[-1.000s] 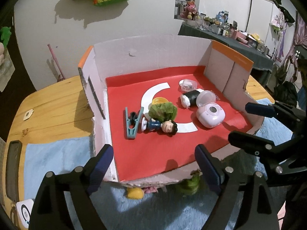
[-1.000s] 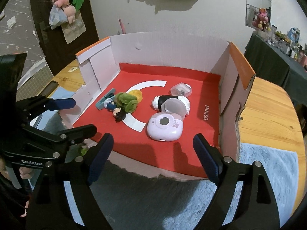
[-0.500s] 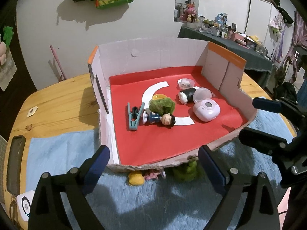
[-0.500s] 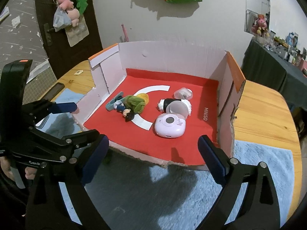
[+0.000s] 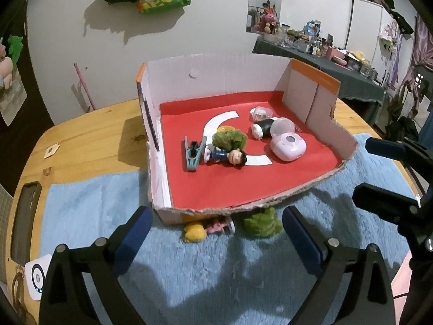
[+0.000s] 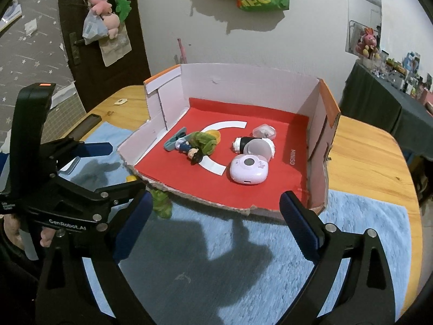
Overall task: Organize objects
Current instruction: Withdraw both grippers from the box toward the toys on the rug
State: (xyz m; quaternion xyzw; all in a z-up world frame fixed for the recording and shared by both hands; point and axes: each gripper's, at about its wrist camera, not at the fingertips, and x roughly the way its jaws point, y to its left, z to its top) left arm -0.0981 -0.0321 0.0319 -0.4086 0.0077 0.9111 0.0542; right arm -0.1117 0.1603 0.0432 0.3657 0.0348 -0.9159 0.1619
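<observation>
Cardboard box (image 5: 238, 81) with its red floor sits on the blue mat (image 5: 89, 211), toys gathered inside.

A pink toy camera (image 5: 288, 149), a doll (image 5: 227, 157) and a teal clothes peg (image 5: 192, 155) lie in it; a yellow piece (image 5: 193, 232) and green tuft (image 5: 262, 223) poke from under its front edge. My left gripper (image 5: 215, 234) and right gripper (image 6: 220, 222) hover before it, jaws just spread wide, nothing between them.

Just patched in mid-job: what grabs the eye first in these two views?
The cardboard box with its bright red floor, sitting mid-table, with a pink toy camera, a doll and a teal clothespin lying inside. A few small toys poke out under its torn front edge, on the blue mat.
</observation>
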